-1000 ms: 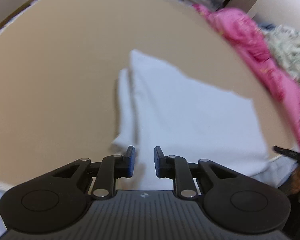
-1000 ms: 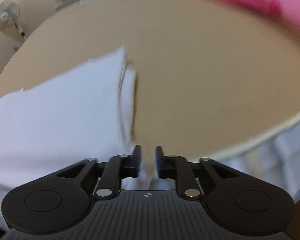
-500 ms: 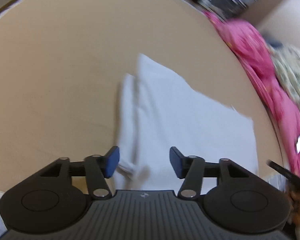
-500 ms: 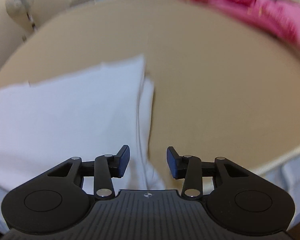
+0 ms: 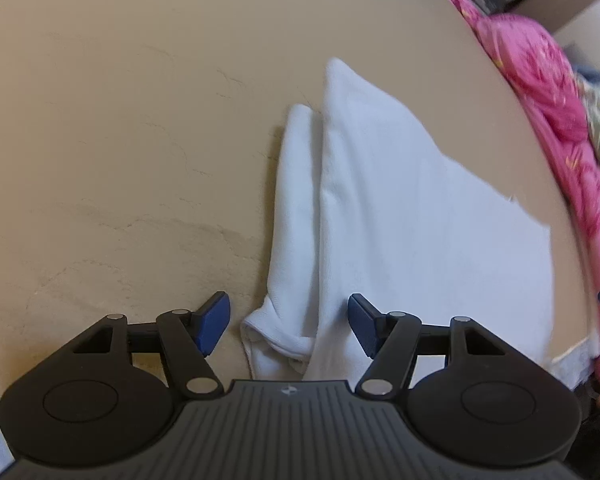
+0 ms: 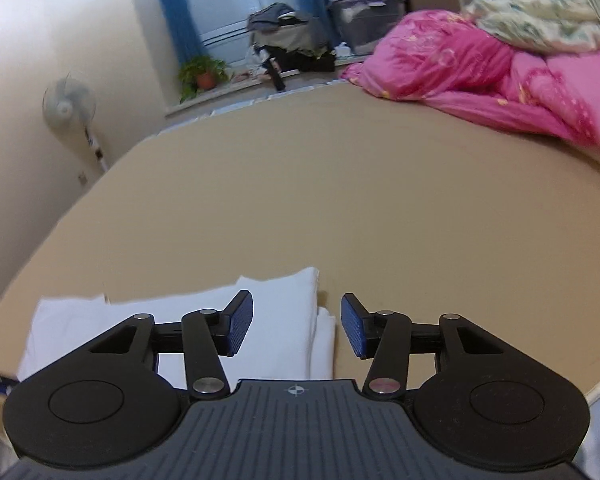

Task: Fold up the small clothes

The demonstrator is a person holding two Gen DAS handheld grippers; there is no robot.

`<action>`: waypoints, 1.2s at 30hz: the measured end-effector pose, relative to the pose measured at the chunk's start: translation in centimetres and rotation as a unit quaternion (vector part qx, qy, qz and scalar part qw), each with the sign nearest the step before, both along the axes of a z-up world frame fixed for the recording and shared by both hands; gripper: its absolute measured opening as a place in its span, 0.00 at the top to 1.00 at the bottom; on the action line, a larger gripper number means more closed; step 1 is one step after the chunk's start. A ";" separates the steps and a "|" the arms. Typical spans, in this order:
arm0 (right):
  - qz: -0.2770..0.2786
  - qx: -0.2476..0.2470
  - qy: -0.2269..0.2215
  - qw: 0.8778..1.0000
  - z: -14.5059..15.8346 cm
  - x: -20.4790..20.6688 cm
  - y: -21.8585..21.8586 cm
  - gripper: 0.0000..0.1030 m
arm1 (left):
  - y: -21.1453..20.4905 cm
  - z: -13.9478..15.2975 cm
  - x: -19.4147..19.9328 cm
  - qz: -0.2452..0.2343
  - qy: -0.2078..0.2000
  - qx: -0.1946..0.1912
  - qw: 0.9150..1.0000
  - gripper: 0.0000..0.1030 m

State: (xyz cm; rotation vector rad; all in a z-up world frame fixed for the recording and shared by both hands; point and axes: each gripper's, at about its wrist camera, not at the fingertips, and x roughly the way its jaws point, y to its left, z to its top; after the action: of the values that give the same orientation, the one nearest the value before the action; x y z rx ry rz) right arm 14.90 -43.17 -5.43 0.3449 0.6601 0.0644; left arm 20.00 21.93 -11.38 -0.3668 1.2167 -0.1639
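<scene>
A white folded garment lies flat on the tan bed sheet, with a narrower folded strip along its left side. My left gripper is open, its blue pads on either side of the garment's near left corner, holding nothing. In the right wrist view the same garment lies low and left on the sheet. My right gripper is open and empty above the garment's right edge.
A pink quilt and a pale floral blanket are heaped at the far right of the bed; the quilt also shows in the left wrist view. A standing fan, a potted plant and storage bins stand beyond the bed.
Both grippers have opened and let go of the garment, which now lies folded on the sheet. The right gripper has lifted and tilted up toward the room.
</scene>
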 end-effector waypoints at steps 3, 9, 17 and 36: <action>-0.004 -0.007 0.022 1.000 -1.2 0.7 -0.3 0.50 | -1.1 -0.5 0.2 -0.008 -0.007 0.024 1.000 0.34; -0.024 -0.010 0.026 0.999 -1.6 0.4 -1.6 0.50 | -4.2 0.5 -0.9 -0.030 -0.040 0.073 0.996 0.78; -0.052 0.014 0.028 0.998 -1.9 -0.1 -4.3 0.50 | -10.9 8.2 -0.7 -0.027 -0.077 0.082 0.993 0.84; 0.000 0.086 0.041 0.995 -2.8 -0.4 -5.2 0.50 | -35.6 12.5 -2.7 -0.189 -0.131 0.032 0.973 0.58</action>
State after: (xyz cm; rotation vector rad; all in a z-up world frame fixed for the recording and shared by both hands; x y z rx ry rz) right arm 14.50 -48.41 -8.23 0.5158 0.7382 0.1078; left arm 17.29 -13.64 1.14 -0.0509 1.0175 -0.4851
